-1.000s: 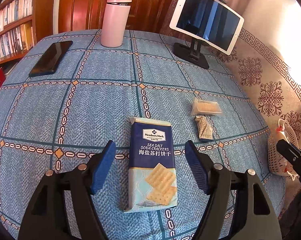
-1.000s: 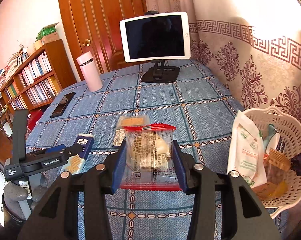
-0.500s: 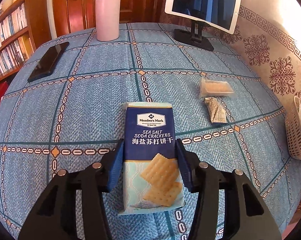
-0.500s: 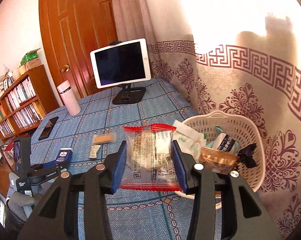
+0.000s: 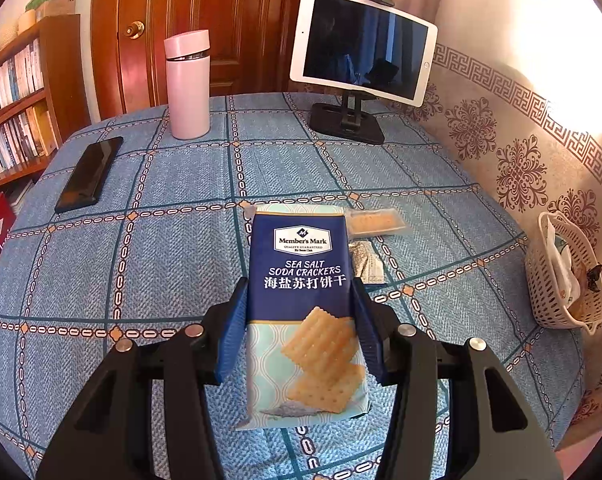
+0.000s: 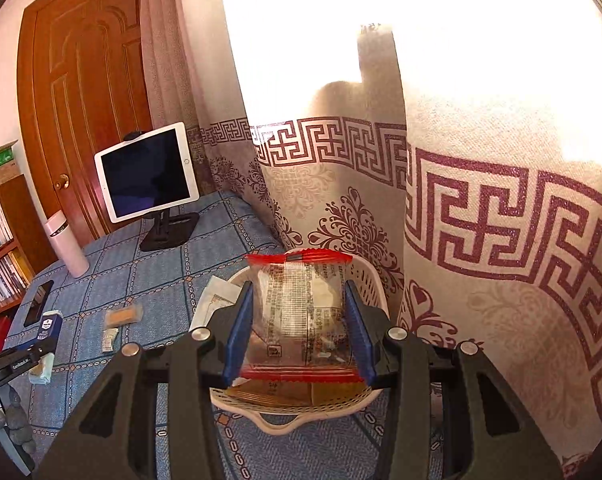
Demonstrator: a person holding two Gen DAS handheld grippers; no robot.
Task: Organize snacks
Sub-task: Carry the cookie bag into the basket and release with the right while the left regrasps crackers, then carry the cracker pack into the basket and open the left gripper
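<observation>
A blue sea salt cracker pack point(image 5: 301, 280) is pinched at its sides by my left gripper point(image 5: 299, 292), which is shut on it and holds it tilted a little above the blue checked tablecloth point(image 5: 161, 240). My right gripper point(image 6: 297, 292) is shut on a clear snack packet with red ends point(image 6: 297, 308). That packet hangs over the white perforated basket point(image 6: 285, 426), which holds other snacks. A clear biscuit packet point(image 5: 375, 222) and a silver sachet point(image 5: 365, 264) lie on the cloth beyond the cracker pack. The basket point(image 5: 557, 280) stands at the table's right edge.
A pink flask point(image 5: 187, 84), a tablet on a black stand point(image 5: 363, 44) and a dark phone point(image 5: 89, 174) sit at the far side of the table. A patterned curtain point(image 6: 481, 240) hangs right behind the basket. A bookshelf point(image 5: 13, 92) and wooden door stand beyond.
The left jaws closed on the cracker pack and raised it off the cloth. The right gripper carried its red-ended packet to the right, from over the table to over the basket.
</observation>
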